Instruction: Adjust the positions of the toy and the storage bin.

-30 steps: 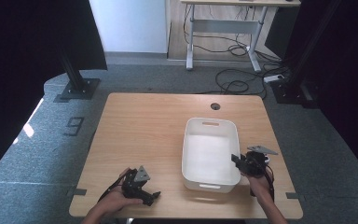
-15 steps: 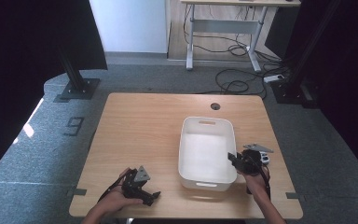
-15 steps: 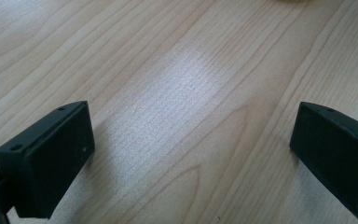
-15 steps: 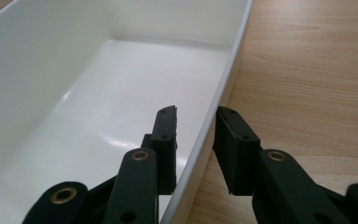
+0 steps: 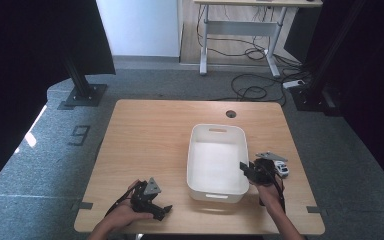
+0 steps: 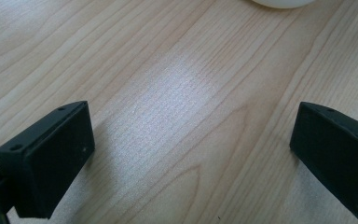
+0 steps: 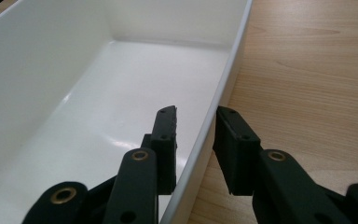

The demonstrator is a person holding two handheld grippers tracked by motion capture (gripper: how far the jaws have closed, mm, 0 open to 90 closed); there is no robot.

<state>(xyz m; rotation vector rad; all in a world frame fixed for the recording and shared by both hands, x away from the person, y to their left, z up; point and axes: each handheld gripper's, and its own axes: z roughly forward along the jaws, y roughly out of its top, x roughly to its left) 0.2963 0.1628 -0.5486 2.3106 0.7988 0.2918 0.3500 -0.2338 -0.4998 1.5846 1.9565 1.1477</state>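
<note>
High view: wooden table (image 5: 155, 130) with a white rectangular tub (image 5: 216, 159) sitting right of centre, long side running away from the person, nothing inside it.
Right gripper: the right gripper (image 5: 248, 170) is at the tub's right-hand wall, towards the near end — jaws clamped on that rim.
Right gripper view: one black jaw sits inside the tub, the other outside over the wood, and the thin white wall (image 7: 214, 121) runs straight up between them; the right gripper (image 7: 195, 135) is squeezed onto it.
Tub interior: smooth white floor (image 7: 107, 107), glossy, with a pale highlight near the inner jaw.
Left gripper: the left gripper (image 5: 156, 209) rests low over the near-left part of the table, held in the person's left hand (image 5: 120, 217), well apart from the tub.
Left gripper view: jaws spread wide with bare wood grain between them — the left gripper (image 6: 191, 154) holds nothing; a sliver of the tub's curved edge (image 6: 282, 3) peeks in at the top.
Table detail: a round cable hole (image 5: 231, 114) lies beyond the tub's far end.
</note>
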